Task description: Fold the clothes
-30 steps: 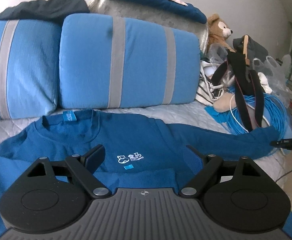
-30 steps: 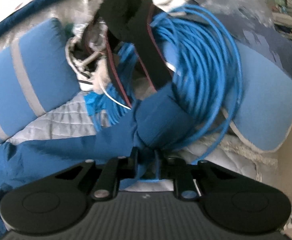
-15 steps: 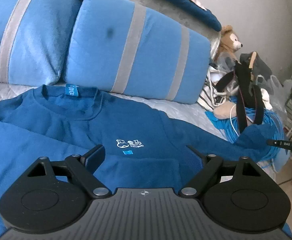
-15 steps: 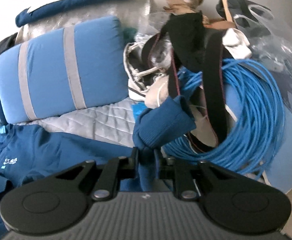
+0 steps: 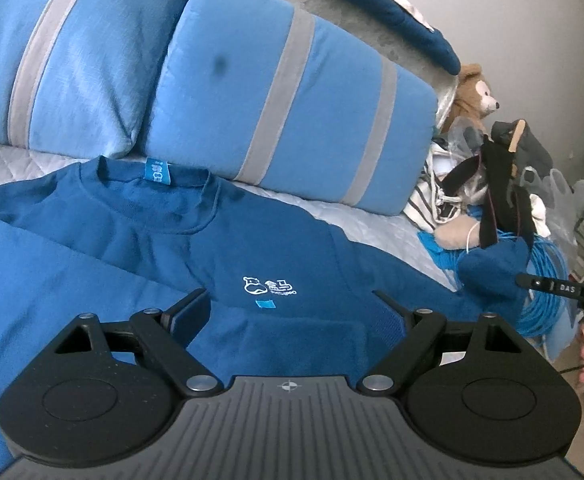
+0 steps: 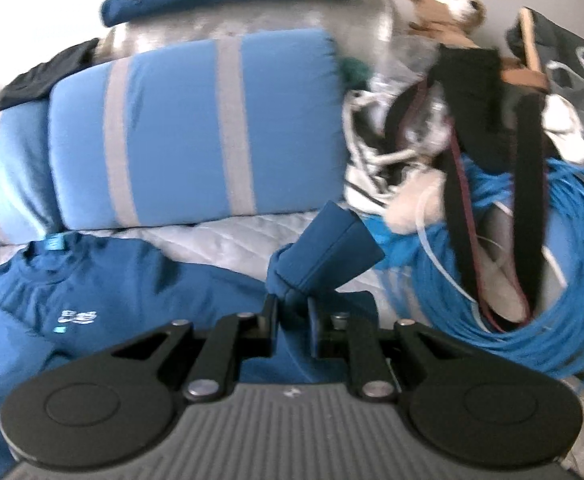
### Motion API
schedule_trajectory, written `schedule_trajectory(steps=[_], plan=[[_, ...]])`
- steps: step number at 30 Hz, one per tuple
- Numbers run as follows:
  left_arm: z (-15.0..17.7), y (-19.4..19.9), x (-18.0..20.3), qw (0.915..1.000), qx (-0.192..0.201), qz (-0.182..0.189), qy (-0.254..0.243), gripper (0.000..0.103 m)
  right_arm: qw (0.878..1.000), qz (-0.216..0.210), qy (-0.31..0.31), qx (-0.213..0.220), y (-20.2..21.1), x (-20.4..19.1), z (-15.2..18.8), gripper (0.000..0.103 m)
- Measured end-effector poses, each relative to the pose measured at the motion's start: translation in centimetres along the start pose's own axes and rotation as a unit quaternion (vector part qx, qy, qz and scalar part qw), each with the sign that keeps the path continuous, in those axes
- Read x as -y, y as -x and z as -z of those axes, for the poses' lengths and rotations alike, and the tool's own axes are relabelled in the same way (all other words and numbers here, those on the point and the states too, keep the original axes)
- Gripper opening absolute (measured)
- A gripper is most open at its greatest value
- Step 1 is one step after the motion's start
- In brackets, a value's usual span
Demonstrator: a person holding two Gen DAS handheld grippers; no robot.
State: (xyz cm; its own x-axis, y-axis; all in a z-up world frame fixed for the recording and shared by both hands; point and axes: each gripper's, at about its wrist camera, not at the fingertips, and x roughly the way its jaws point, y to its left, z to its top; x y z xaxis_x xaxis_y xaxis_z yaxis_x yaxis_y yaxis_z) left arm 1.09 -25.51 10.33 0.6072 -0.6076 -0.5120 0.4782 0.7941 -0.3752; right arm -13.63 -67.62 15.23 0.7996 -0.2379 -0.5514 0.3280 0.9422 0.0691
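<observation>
Sleeve lifted for the first fold

My dark blue cotton sweatshirt [image 5: 219, 248] lies flat on the quilted grey bed [image 5: 372, 220], filling the frame's lower left. My right claw [image 6: 292, 312], clenched on the sleeve cuff [image 6: 328, 240], has raised it off the blue cable coil [image 6: 572, 320], ready to cross inward; left claw [image 5: 292, 308] hovers released. Chest print and neck label [image 5: 156, 170] unreadable.

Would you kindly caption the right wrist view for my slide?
Right gripper pinching the blue sweatshirt's sleeve cuff, lifted above the bed.
</observation>
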Motion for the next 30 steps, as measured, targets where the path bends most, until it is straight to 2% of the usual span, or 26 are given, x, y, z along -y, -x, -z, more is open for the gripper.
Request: schedule_trajectory(steps=[11, 17, 22, 30], plan=[[0.0, -0.1, -0.4, 0.9999, 0.000, -0.008, 0.010, 0.086, 0.995, -0.074, 0.071, 0.000, -1.5, -7.7, -0.6, 0.015], [0.0, -0.1, -0.6, 0.9999, -0.001, -0.009, 0.012, 0.086, 0.983, -0.125, 0.136, -0.006, -1.4, -12.5, 0.5, 0.014], [-0.1, -0.1, -0.6, 0.9999, -0.002, -0.009, 0.012, 0.086, 0.963, -0.159, 0.218, -0.015, -1.0, -16.4, 2.4, 0.014], [-0.1, 0.0, -0.9, 0.9998, 0.005, -0.003, 0.017, 0.086, 0.924, -0.169, 0.341, -0.036, -0.3, -19.5, 5.5, 0.015]])
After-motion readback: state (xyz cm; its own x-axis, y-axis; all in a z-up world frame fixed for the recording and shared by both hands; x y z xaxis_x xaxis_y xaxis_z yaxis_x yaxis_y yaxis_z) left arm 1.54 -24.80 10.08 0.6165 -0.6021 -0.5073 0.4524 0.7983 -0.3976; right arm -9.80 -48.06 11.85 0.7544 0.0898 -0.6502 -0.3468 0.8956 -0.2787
